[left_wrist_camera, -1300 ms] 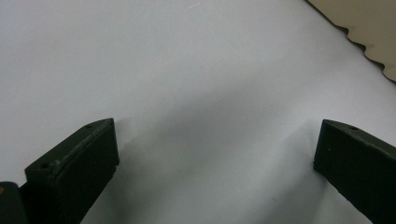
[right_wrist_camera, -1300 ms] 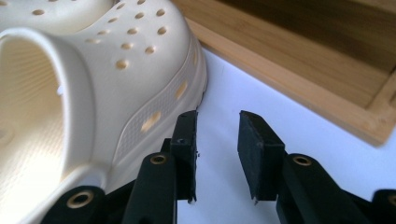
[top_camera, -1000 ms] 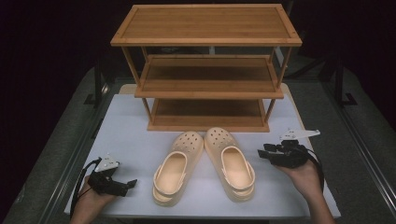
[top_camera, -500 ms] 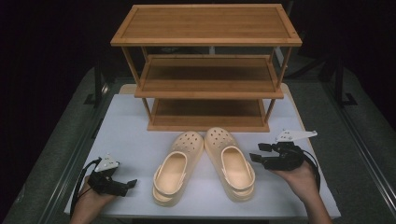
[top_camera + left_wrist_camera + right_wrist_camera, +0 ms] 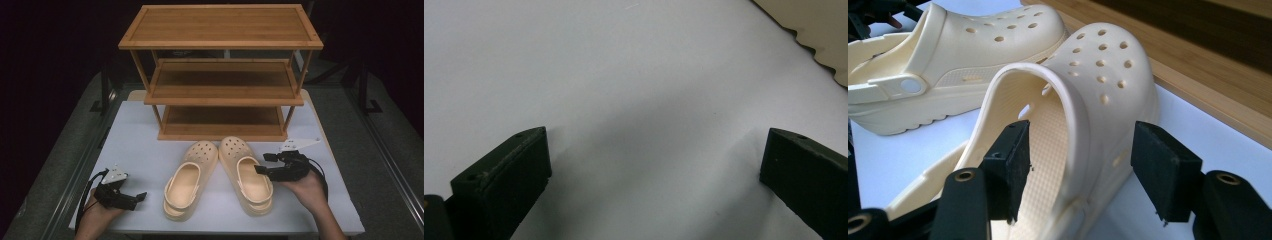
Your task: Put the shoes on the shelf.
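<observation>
Two cream clogs lie toe-first toward a wooden shoe rack (image 5: 220, 90). My right gripper (image 5: 262, 163) is at the outer side of the right clog (image 5: 247, 172). In the right gripper view its jaws (image 5: 1080, 165) straddle that clog's (image 5: 1098, 90) side wall, one pad inside the opening and one outside, neither pressing. The jaws have just been opening. The left clog (image 5: 192, 177) lies beside it (image 5: 973, 45). My left gripper (image 5: 139, 198) rests open at the table's front left, its jaws (image 5: 654, 170) wide over bare tabletop, with the left clog's sole edge (image 5: 819, 30) far off.
The three-shelf rack stands at the back of the white table (image 5: 140, 145), its lowest shelf (image 5: 1208, 70) just beyond the clogs' toes. Dark floor surrounds the table. A black stand (image 5: 102, 90) rises at the far left.
My right gripper has moved left, up to the right clog, and its jaws now straddle the clog's side. The left gripper and both clogs have stayed put.
</observation>
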Action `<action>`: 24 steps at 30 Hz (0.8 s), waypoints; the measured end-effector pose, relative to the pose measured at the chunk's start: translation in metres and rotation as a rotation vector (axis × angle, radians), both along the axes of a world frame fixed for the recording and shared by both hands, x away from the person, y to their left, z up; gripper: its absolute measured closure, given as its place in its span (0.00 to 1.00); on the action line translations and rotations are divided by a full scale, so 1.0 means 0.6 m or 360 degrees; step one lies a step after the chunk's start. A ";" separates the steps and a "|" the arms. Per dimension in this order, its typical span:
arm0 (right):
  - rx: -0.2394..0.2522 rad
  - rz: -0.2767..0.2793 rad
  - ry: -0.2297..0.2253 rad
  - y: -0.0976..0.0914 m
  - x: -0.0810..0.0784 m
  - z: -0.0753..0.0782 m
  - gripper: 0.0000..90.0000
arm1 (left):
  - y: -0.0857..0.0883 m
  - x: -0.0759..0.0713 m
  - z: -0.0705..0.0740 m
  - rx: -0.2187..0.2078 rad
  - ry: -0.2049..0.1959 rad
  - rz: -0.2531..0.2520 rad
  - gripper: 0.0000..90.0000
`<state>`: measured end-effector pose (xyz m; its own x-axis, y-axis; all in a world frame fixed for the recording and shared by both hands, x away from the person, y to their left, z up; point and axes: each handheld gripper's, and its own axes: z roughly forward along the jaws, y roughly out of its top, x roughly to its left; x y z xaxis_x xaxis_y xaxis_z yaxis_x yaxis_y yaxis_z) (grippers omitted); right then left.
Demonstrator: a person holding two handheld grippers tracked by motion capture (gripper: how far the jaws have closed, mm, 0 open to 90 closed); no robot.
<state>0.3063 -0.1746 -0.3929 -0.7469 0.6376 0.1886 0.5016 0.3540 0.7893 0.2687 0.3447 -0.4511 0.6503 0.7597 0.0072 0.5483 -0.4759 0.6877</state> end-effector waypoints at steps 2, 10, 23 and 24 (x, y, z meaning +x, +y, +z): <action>-0.0014 0.0005 0.0003 0.006 0.005 -0.003 0.45 | 0.000 0.000 0.000 0.0000 0.0000 0.0000 0.00; -0.0038 0.0001 0.0005 0.024 0.020 -0.015 0.47 | 0.000 0.000 0.000 0.0001 0.0000 0.0000 0.00; -0.0044 -0.0004 0.0018 0.024 0.025 -0.025 0.47 | -0.011 0.004 0.042 -0.0141 -0.0027 -0.0038 0.00; -0.0044 -0.0003 0.0020 0.024 0.025 -0.026 0.47 | -0.015 0.004 0.049 -0.0170 -0.0034 -0.0049 0.00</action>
<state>0.3215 -0.1600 -0.4082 -0.7433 0.6441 0.1804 0.5121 0.3745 0.7729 0.2710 0.3360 -0.4219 0.6740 0.7365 -0.0583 0.5191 -0.4159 0.7467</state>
